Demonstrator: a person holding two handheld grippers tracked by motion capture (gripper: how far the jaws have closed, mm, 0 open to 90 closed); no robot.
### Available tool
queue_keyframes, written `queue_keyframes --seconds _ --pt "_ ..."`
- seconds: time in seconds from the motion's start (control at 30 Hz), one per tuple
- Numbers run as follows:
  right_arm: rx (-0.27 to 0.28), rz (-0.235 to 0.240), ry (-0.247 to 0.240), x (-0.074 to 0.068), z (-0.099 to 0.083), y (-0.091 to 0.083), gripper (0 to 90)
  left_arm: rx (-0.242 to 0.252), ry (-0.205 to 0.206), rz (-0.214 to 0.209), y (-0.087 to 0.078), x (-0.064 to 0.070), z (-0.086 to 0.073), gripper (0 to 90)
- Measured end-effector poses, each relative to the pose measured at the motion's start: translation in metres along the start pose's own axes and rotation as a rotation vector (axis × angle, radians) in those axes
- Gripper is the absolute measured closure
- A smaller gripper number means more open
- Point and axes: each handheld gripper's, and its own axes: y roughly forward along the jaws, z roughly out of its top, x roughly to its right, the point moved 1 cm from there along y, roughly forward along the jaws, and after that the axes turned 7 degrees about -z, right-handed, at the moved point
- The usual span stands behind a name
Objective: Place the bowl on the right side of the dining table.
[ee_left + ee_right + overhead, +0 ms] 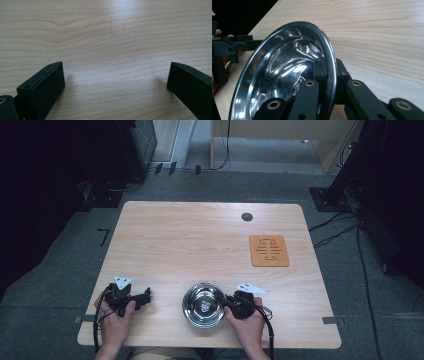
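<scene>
Bowl [203, 305]: on worktop [200, 240], near edge. Left gripper [142, 297] to bowl's left; right gripper [231, 300] at its right rim; mat [269, 250] behind-right.

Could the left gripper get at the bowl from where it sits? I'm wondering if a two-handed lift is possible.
Probably yes. The left gripper is open, and only bare table lies between it and the near-left rim of the bowl. The right gripper already clamps the opposite rim.

No legible text on anything.

Left gripper [145, 296] fingers spread, right gripper [229, 301] fingers pinched shut
</scene>
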Motion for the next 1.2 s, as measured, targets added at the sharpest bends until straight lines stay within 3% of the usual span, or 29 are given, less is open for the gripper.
queue_keyframes --seconds 1.2 --pt "0.052 -0.05 0.05 0.023 0.013 -0.014 85.3 0.0 0.0 0.0 0.0 0.0 0.0 1.2"
